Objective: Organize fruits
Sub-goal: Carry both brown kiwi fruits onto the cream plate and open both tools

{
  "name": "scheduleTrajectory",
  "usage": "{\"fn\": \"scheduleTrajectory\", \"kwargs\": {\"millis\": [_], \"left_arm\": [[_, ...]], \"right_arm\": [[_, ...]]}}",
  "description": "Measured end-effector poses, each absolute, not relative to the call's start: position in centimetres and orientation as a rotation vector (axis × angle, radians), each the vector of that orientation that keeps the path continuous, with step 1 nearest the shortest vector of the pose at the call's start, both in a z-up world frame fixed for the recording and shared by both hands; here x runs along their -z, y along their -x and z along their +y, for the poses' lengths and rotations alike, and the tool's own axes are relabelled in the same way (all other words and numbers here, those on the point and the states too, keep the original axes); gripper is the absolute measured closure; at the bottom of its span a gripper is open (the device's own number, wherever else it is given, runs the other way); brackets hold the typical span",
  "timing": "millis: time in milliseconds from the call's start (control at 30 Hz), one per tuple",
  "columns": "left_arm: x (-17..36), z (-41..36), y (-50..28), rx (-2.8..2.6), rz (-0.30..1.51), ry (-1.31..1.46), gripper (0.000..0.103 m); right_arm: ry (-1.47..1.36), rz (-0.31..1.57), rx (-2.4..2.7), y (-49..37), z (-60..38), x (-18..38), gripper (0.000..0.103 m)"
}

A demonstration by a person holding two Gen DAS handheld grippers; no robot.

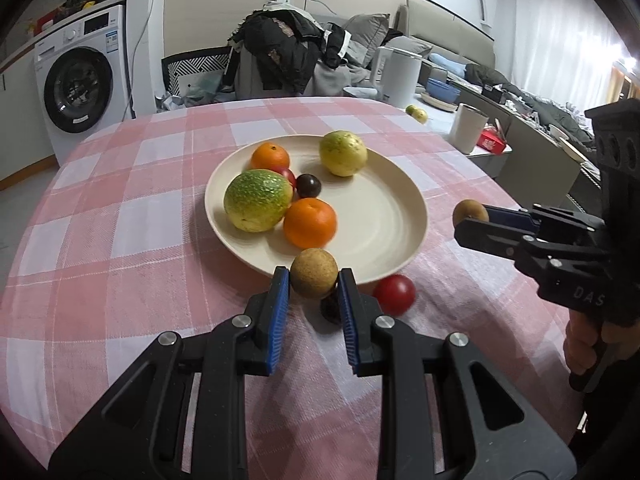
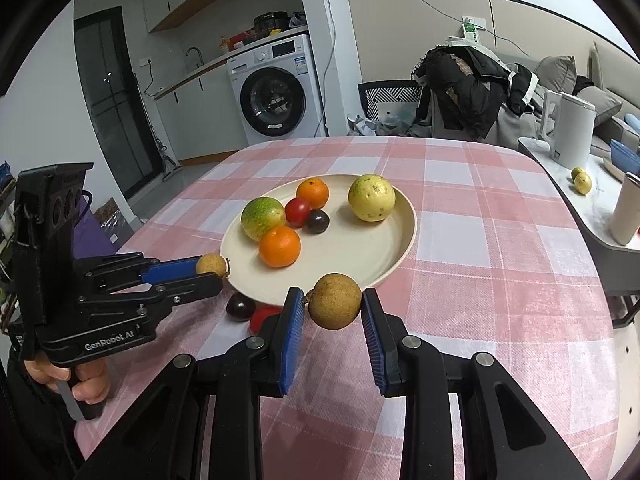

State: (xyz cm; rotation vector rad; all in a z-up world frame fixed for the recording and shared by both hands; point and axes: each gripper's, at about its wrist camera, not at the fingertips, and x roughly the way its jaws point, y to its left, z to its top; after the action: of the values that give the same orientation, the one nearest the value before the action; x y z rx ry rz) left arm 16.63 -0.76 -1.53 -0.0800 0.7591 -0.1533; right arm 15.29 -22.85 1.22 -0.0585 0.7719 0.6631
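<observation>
A cream plate (image 1: 372,216) (image 2: 352,248) on the pink checked tablecloth (image 1: 120,220) holds two oranges (image 1: 310,222), a green-yellow fruit (image 1: 256,200), a yellow fruit (image 1: 343,153), a red tomato and a dark one. My left gripper (image 1: 313,280) (image 2: 212,270) is shut on a round brown longan (image 1: 314,274), held just above the plate's near rim. My right gripper (image 2: 334,304) (image 1: 472,220) is shut on a second brown longan (image 2: 335,301) at the plate's right side. On the cloth by the near rim lie a red tomato (image 1: 394,294) (image 2: 264,316) and a dark fruit (image 1: 331,308) (image 2: 240,307).
A grey side table (image 2: 592,216) to the right carries a white kettle (image 2: 570,132), a cup (image 1: 466,126) and two small yellow-green fruits (image 2: 581,179). Behind the table stand a chair piled with clothes (image 1: 280,52) and a washing machine (image 1: 80,80). A hand (image 2: 86,384) grips the left tool.
</observation>
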Motion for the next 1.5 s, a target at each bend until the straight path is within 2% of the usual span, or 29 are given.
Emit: {"fn": "scheduleTrajectory", "kwargs": {"millis": [567, 1500], "left_arm": [[2.4, -0.3, -20.4, 0.126, 0.773, 0.077, 0.081], [3.5, -1.3, -22.9, 0.122, 0.808, 0.058, 0.081]], "right_arm": [[0.052, 0.772, -0.675, -18.1, -20.9, -2.0, 0.073], [0.050, 0.854, -0.550, -23.4, -19.9, 1.1, 0.071]]}}
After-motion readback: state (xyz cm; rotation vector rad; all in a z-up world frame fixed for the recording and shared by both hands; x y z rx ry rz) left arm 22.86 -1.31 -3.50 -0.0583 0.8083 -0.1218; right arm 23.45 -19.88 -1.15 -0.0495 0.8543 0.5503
